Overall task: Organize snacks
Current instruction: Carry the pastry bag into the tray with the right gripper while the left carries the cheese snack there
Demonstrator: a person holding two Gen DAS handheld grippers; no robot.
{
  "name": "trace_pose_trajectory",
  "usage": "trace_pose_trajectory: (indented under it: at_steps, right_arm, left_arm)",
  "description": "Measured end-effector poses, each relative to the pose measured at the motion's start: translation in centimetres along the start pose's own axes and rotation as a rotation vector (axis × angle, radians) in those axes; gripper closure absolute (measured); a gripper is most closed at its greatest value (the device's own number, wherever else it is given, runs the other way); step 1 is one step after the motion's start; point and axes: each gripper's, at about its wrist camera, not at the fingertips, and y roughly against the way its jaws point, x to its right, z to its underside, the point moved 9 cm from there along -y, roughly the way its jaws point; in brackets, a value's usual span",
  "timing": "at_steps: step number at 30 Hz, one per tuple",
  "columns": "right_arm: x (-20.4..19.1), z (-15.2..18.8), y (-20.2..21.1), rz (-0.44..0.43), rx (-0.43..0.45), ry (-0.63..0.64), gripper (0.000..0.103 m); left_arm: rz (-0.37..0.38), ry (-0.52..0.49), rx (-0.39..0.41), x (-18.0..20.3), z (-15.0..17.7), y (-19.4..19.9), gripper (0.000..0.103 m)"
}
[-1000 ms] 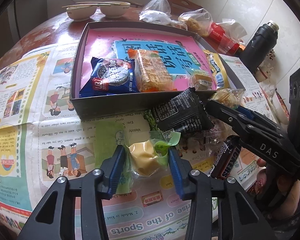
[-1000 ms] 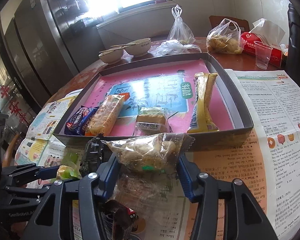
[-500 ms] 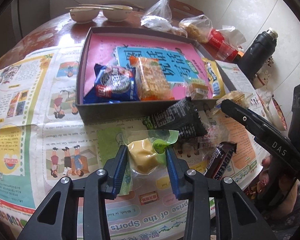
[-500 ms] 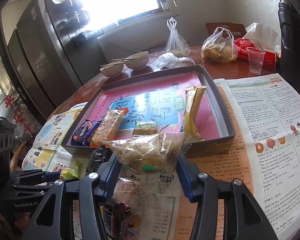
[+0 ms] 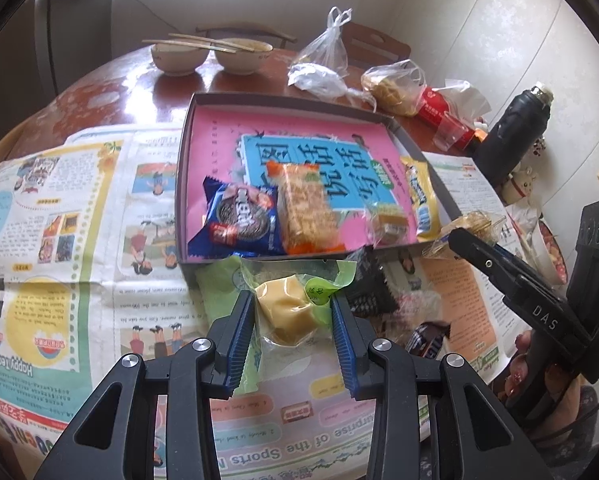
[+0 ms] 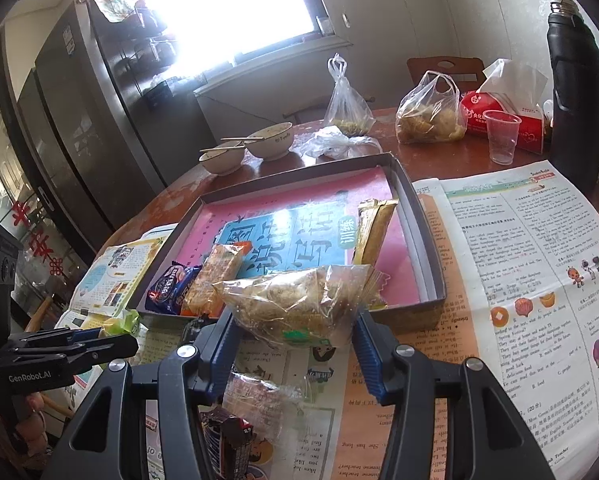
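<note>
The shallow dark box [image 5: 185, 168] with the pink and blue paper inside sits on newspaper [image 5: 79, 216] on the round brown table [image 5: 111, 92], and all the places here are told from that box. Inside it, along the front wall, lie a blue cookie pack [image 5: 241, 222], an orange cracker pack [image 5: 305, 210], and a small clear pack with a little cake [image 5: 387, 222]. A long yellow pack [image 5: 419, 196] lies along the right wall of the box. Just in front of the box, the left gripper [image 5: 293, 318] pinches a yellow snack in a clear and green wrapper [image 5: 285, 312]; both blue pads press on its sides and it hangs above the paper. To the right of that, also in front of the box, the right gripper [image 6: 295, 338] squeezes a clear bag of brown crumbly snacks [image 6: 299, 300] between its pads, held up over the box's front wall. A hand [image 5: 539, 364] holds this gripper from below. Still on the newspaper in front of the box are a black snack pack [image 5: 369, 290], a dark candy bar [image 5: 427, 338] and another clear pack [image 6: 259, 404]. Behind the box stand two bowls [image 5: 211, 54] with chopsticks [image 5: 195, 42] across them, and some tied plastic bags [image 5: 327, 64]. Behind and to the right of the box are a red tissue pack [image 6: 503, 112], a clear plastic cup [image 6: 501, 136] and a tall black bottle [image 6: 575, 100].
</note>
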Motion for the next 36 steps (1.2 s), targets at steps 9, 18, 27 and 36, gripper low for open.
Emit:
trace_pose_trajectory:
  at_steps: [9, 18, 27, 36]
  right_arm:
    - [0.8, -0.8, 0.3, 0.005, 0.019, -0.007, 0.050]
    - [2.1, -1.6, 0.6, 0.025, 0.034, -0.025, 0.050]
    - [3.4, -2.1, 0.5, 0.056, 0.044, -0.051, 0.050]
    - [4.3, -2.4, -0.2, 0.088, 0.039, -0.055, 0.050]
  left_arm:
    - [0.008, -0.023, 0.032, 1.4, -1.8, 0.6, 0.063]
    - [0.026, -0.055, 0.038, 3.1, -4.2, -0.3, 0.063]
    - [0.041, -0.081, 0.029, 4.3, -5.8, -1.7, 0.063]
    - [0.037, -0.099, 0.013, 5.0, -6.9, -3.6, 0.063]
